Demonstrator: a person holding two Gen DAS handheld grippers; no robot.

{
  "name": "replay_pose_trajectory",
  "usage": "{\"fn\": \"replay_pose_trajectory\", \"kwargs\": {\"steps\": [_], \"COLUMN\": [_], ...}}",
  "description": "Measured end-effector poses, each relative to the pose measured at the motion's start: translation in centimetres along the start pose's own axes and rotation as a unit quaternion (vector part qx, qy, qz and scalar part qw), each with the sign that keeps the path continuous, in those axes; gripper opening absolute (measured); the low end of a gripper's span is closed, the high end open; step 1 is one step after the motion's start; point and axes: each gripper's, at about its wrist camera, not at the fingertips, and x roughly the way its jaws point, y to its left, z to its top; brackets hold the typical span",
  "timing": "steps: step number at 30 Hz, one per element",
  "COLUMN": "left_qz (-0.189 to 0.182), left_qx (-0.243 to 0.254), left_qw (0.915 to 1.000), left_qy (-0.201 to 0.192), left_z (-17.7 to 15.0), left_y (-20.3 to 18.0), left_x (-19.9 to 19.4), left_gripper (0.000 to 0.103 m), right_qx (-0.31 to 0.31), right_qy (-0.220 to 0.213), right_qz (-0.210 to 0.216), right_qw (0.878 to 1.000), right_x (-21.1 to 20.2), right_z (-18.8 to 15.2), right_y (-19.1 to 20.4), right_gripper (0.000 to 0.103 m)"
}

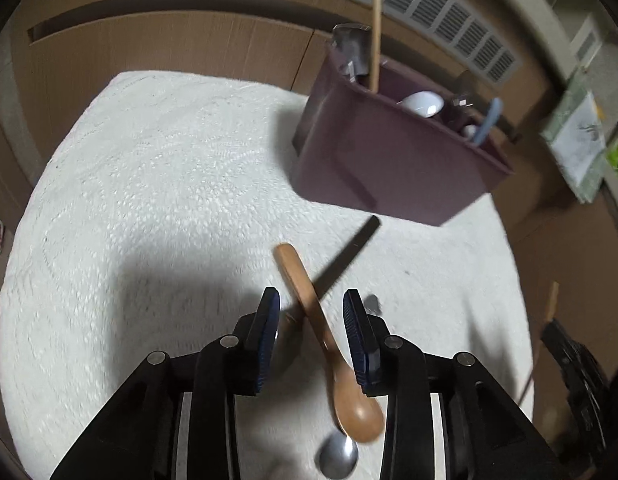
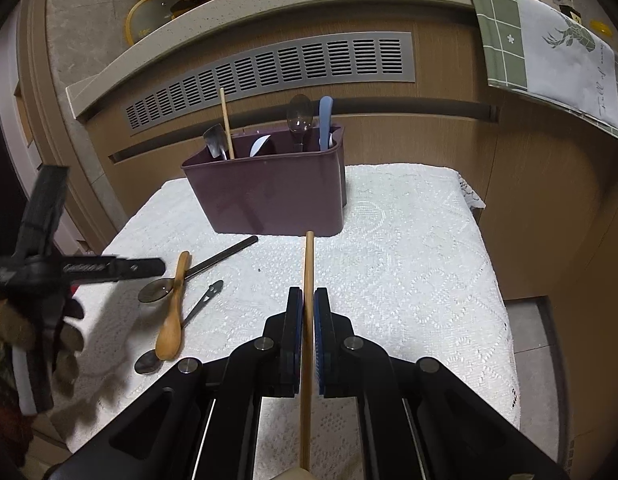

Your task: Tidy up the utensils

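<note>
A maroon utensil caddy [image 2: 277, 196] stands at the back of the white cloth and holds a chopstick [image 2: 226, 124], spoons and a blue handle [image 2: 325, 120]; it also shows in the left wrist view [image 1: 389, 160]. My right gripper [image 2: 308, 300] is shut on a wooden chopstick [image 2: 308, 264] that points at the caddy. My left gripper [image 1: 311, 304] is open above a wooden spoon [image 1: 321, 332], which passes between its fingers. The wooden spoon [image 2: 173, 312] lies across a dark spoon [image 2: 197, 272] and a metal spoon [image 2: 181, 328] on the cloth.
The white lace cloth [image 2: 409, 264] covers a small table in front of a wooden cabinet with a vent grille [image 2: 269, 72]. A green and white towel [image 2: 549, 52] hangs at the upper right. A yellow-rimmed lid [image 2: 149, 12] sits on the counter.
</note>
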Motion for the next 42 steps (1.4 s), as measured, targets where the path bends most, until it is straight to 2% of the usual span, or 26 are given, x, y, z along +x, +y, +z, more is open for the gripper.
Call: {"fn": "replay_pose_trajectory", "kwargs": {"steps": [2, 5, 9, 11, 12, 13, 15, 17, 20, 25, 33, 42], "left_qz": [0.003, 0.019, 0.036, 0.038, 0.033, 0.029, 0.033, 0.017, -0.019, -0.028, -0.032, -0.045], "left_qx": [-0.002, 0.004, 0.023, 0.033, 0.041, 0.052, 0.082, 0.108, 0.096, 0.096, 0.110, 0.116], "left_qw": [0.9998, 0.9995, 0.9989, 0.9987, 0.9986, 0.9982, 0.9959, 0.9925, 0.9919, 0.9873, 0.9804, 0.9734], "left_qy": [0.019, 0.027, 0.018, 0.011, 0.010, 0.007, -0.018, -0.055, -0.081, -0.124, -0.161, -0.193], "left_z": [0.6, 0.8, 0.1, -0.3, -0.5, -0.8, -1.9, -3.3, -4.6, -6.0, -6.8, -6.4], "left_y": [-0.3, -0.8, -1.9, -2.3, -2.4, -2.7, -3.8, -4.7, -4.7, -5.0, -5.0, -5.1], "left_x": [1.4, 2.7, 3.2, 3.1, 3.0, 2.8, 1.4, -1.0, -3.9, -7.4, -10.6, -12.9], "left_gripper": [0.034, 0.034, 0.033, 0.026, 0.017, 0.014, 0.012, 0.012, 0.012, 0.012, 0.012, 0.012], "right_qx": [-0.002, -0.008, -0.007, -0.009, -0.010, -0.011, -0.012, -0.014, -0.014, -0.006, -0.012, -0.021], "right_qy": [-0.003, -0.010, -0.007, -0.008, -0.009, -0.010, -0.011, -0.014, -0.017, -0.030, -0.056, -0.086], "right_qz": [-0.004, -0.007, -0.009, -0.012, -0.013, -0.012, -0.011, -0.012, -0.003, 0.011, 0.010, -0.001], "right_qw": [1.000, 1.000, 1.000, 1.000, 1.000, 1.000, 1.000, 1.000, 1.000, 0.999, 0.998, 0.996], "right_x": [0.0, -0.1, 0.2, 0.2, 0.2, 0.1, -0.1, -0.4, -1.0, -2.4, -5.0, -6.8], "right_z": [0.0, -0.2, -0.4, -0.4, -0.4, -0.4, -0.4, -0.3, -0.2, 0.1, 1.0, 2.6], "right_y": [0.0, 0.3, 0.2, 0.2, 0.2, 0.2, 0.3, 0.4, 0.4, 0.6, 1.7, 3.1], "right_gripper": [0.005, 0.005, 0.005, 0.005, 0.005, 0.005, 0.005, 0.005, 0.005, 0.005, 0.005, 0.005]}}
